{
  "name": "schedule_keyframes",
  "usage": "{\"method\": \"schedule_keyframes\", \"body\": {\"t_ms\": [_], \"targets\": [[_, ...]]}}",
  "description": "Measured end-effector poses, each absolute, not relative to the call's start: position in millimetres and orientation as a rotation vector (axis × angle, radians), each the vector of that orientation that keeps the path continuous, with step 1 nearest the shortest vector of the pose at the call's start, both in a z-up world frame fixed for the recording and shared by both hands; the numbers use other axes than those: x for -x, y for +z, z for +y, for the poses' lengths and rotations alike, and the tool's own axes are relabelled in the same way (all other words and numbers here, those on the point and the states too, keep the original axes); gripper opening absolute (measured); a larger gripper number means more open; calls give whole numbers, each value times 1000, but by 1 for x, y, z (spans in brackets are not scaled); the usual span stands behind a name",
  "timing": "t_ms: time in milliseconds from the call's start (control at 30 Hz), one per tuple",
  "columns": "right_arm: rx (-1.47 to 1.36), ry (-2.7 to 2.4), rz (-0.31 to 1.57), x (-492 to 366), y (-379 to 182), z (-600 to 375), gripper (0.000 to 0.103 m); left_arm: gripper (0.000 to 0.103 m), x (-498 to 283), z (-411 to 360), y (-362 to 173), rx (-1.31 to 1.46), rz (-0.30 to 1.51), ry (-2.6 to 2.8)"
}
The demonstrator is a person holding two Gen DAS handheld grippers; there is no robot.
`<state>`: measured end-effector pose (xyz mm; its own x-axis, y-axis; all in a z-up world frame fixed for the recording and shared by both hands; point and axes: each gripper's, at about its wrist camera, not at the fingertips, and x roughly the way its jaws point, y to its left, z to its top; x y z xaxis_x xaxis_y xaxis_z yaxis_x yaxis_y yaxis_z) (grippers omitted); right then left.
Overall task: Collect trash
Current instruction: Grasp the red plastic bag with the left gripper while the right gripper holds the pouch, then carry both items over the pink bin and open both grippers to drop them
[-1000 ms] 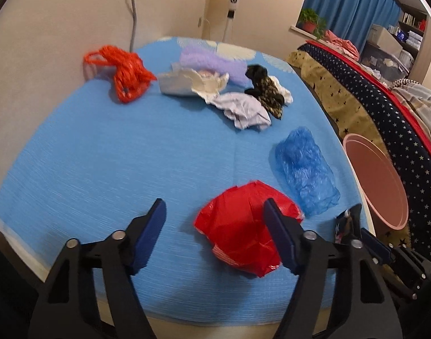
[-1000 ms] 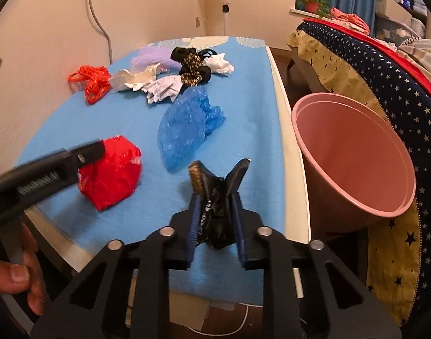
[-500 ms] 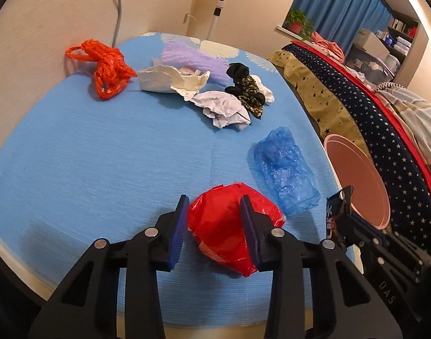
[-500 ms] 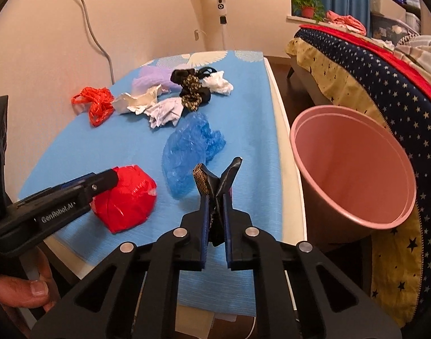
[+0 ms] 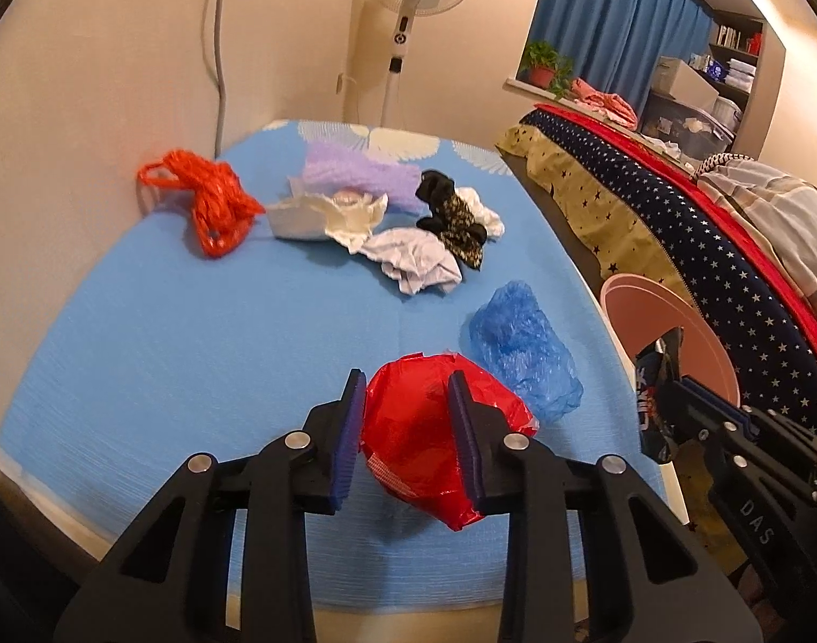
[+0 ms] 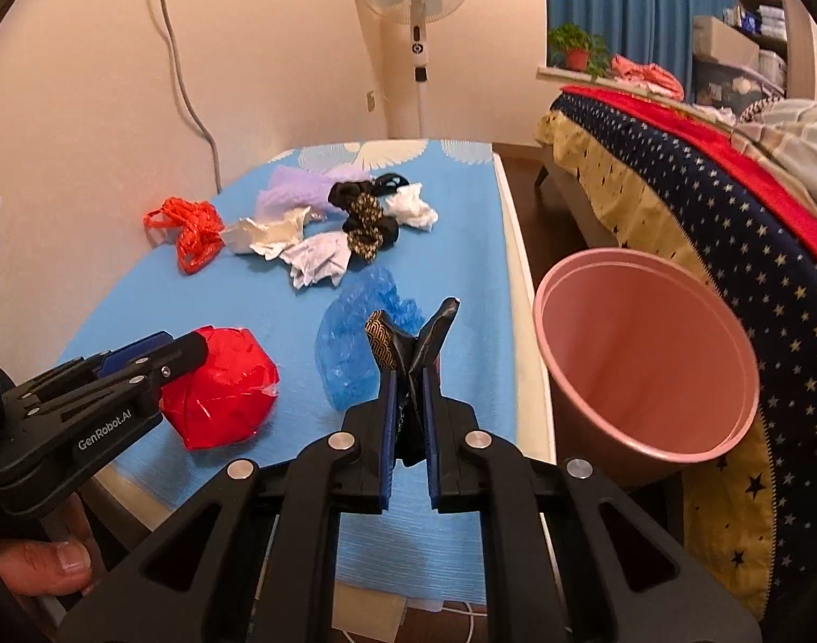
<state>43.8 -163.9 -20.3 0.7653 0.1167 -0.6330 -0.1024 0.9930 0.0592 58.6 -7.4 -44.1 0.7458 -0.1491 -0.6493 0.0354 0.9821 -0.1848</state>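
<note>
1. My left gripper (image 5: 408, 423) has just been closing, and its blue pads now press either side of the crumpled red plastic bag (image 5: 429, 428), which sits at the near edge of the blue cloth-covered table (image 5: 194, 353).
2. My right gripper (image 6: 408, 402) is clamped tight on a crumpled black wrapper with a gold pattern (image 6: 408, 343), whose ends flare up above the fingertips.
3. The round pink plastic bin (image 6: 649, 364) stands off the table's right edge, against the star-print bed cover (image 6: 729, 246), mouth open towards me.
4. I judge the step in hand to be lifting both pieces clear and carrying them to the bin. The wrapper is nearer, so I would drop it first.
5. To do it well, I should keep a firm squeeze on the red bag: thin film springs back and could slip out, and it bulges past the pads on the right and below.
6. I should bring each gripper well over the bin's mouth before letting go, as light plastic may drift past the rim.
7. Both grippers point forward and down at the table, side by side, the left one's tip showing at the lower left of the right wrist view, with a thumb (image 6: 49, 568) below it.
8. Left on the table: a blue plastic cover (image 5: 521, 343), an orange net bag (image 5: 210, 203) and a pile of white, lilac and black scraps (image 5: 397, 214) at the far end.
</note>
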Motion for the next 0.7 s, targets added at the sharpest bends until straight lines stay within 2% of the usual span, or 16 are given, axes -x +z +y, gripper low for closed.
{"method": "schedule_keyframes", "body": {"t_ms": [700], "targets": [[-14, 29, 580, -21, 23, -192, 10, 31, -40, -21, -10, 81, 625, -128]]}}
